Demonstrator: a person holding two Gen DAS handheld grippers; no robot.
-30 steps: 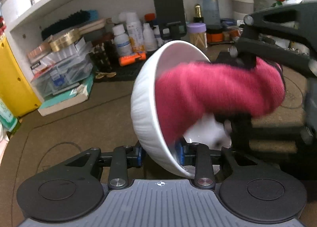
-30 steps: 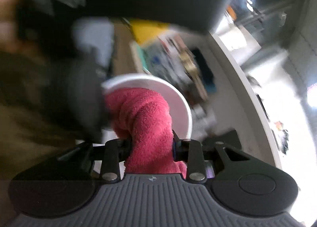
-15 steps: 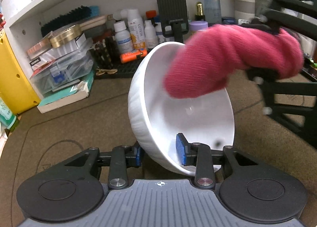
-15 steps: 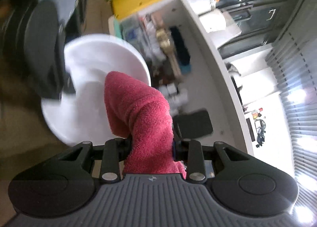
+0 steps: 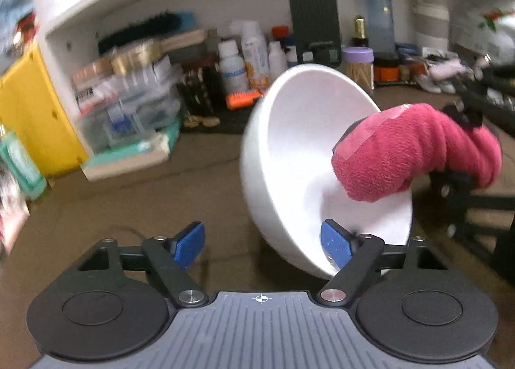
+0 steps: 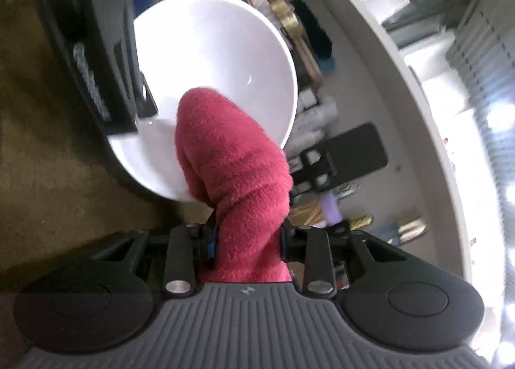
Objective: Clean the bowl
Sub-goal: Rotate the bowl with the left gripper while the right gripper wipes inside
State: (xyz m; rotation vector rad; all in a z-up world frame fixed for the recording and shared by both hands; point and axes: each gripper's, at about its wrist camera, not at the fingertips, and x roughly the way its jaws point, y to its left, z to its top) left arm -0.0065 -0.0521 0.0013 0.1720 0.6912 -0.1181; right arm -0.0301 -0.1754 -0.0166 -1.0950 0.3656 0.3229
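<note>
Half a second back my left tool [image 5: 262, 245] was clamped on the near rim of the bowl [image 5: 299, 150]; since then its jaws have just been opening, and in the left wrist view the left blue pad [image 5: 190, 244] stands clear of the bowl while the right pad [image 5: 336, 246] sits inside the rim, so I read the bowl as released, not gripped. It is tilted on its side over the brown table [image 5: 135, 205], mouth turned to the right, with the red cloth [image 5: 415, 156] pushed into it from the right. Behind it the shelf [image 5: 206, 57] is crowded with bottles and boxes. From the right wrist view, the right tool [image 6: 248, 245] is clenched on the red cloth [image 6: 235, 176], whose rounded end reaches over the rim into the white bowl [image 6: 212, 57]; the left tool's dark body sits at the bowl's left. My worry is plain: with nothing pinching the rim, a tilted bowl may roll or drop onto the table, and any further push from the cloth could shove it away. If I close again badly, the pad could slip off the smooth glaze.
</note>
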